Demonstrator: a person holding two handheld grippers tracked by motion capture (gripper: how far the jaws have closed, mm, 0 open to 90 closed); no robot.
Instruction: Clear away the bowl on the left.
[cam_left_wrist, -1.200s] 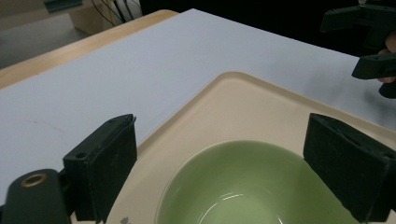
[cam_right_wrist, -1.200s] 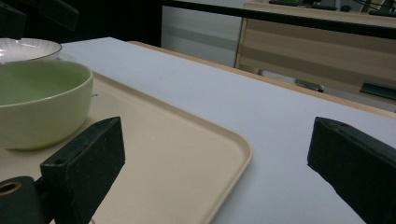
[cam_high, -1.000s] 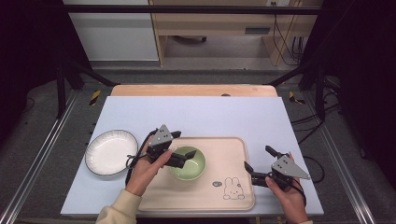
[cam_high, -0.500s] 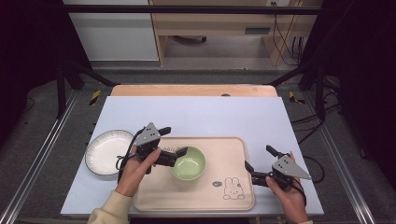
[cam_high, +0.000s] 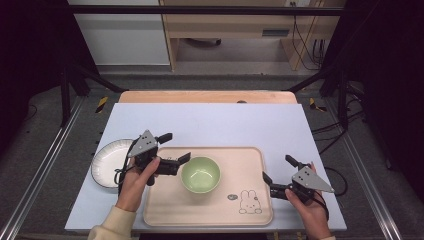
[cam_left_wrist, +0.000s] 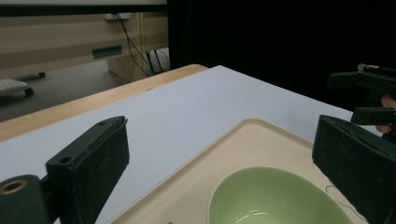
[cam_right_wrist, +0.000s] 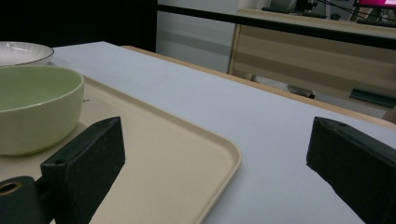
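green bowl free on the tray

one green bowl (cam_high: 200, 174) sits left of centre on the beige tray (cam_high: 250, 210). one white plate (cam_high: 107, 162) lies off the tray's left edge. left gripper (cam_high: 174, 148) hovers just beside the bowl, jaws wide, empty. right gripper (cam_high: 278, 169) rests at the tray's right edge, jaws apart, empty.

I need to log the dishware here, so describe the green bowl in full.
The green bowl is small, round and pale green, smooth and glossy like glazed ceramic, with a plain rim and an empty inside. It stands upright on the beige tray, left of the tray's middle, above and left of the printed rabbit drawing. The left gripper is open just beside its left rim, not touching it. The right gripper is open at the tray's right edge, well clear.
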